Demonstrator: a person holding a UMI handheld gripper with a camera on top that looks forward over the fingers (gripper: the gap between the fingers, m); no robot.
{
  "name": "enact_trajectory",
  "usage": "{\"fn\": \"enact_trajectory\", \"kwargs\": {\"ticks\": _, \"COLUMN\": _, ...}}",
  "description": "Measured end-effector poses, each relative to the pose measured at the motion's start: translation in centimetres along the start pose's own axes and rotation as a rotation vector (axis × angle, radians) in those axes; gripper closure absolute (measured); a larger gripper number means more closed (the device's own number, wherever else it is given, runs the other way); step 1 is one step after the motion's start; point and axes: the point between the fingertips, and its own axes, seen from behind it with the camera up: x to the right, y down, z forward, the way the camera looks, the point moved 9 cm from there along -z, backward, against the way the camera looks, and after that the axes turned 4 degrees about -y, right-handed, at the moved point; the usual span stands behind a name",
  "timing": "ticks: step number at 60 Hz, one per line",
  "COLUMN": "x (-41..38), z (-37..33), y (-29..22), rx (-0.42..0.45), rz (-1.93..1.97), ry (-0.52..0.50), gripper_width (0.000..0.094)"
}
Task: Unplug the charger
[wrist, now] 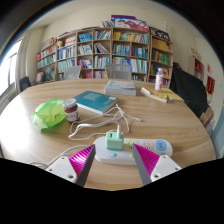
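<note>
A: Between the fingers [113,160], just ahead of the tips: the charger [115,141], pale green block, standing in a white power strip [150,148] on the round wooden bench [30,125]. White cable [100,125] loops off behind it toward the jar [71,110].

B: Fingers' spread?

A: Wide. Pink pads [78,157] flank the charger with a clear gap on both sides. Nothing gripped, nothing touched as far as I can tell.

B: So the step is the approach and clamp. How to do it well?

A: Judgement only: go forward until the pads sit level with the charger's body, not its cable. Centre it, so both pads meet the flat sides together. Close firmly, then pull straight along the prongs' axis, no twisting.

B: Risk?

A: The strip looks light and unsecured; it may lift with the charger. A short, sharp pull probably beats a slow one. Cable loops could snag on the jar or the green bag [48,114] nearby.

B: Other clutter?

A: Teal book [96,100] and a stack of papers [121,87] beyond, well apart. Bookshelves [100,52] at the far wall. None in the path.
</note>
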Motion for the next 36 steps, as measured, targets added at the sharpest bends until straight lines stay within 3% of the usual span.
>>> {"fn": "enact_trajectory", "kwargs": {"ticks": 12, "x": 0.0, "z": 4.0, "y": -0.6, "rx": 0.052, "rz": 0.001, "ry": -0.042, "gripper_width": 0.0353}}
{"fn": "enact_trajectory", "kwargs": {"ticks": 16, "x": 0.0, "z": 4.7, "y": -1.0, "rx": 0.045, "rz": -0.024, "ry": -0.031, "gripper_width": 0.0488}}
{"fn": "enact_trajectory", "kwargs": {"ticks": 18, "x": 0.5, "z": 4.8, "y": -1.2, "rx": 0.035, "rz": -0.021, "ry": -0.007, "gripper_width": 0.0603}}
{"fn": "enact_trajectory", "kwargs": {"ticks": 30, "x": 0.7, "z": 4.6, "y": -1.9, "rx": -0.050, "rz": 0.039, "ry": -0.033, "gripper_width": 0.0661}}
{"fn": "enact_trajectory", "kwargs": {"ticks": 36, "x": 1.6, "z": 1.3, "y": -7.8, "rx": 0.144, "rz": -0.011, "ry": 0.025, "gripper_width": 0.0659}}
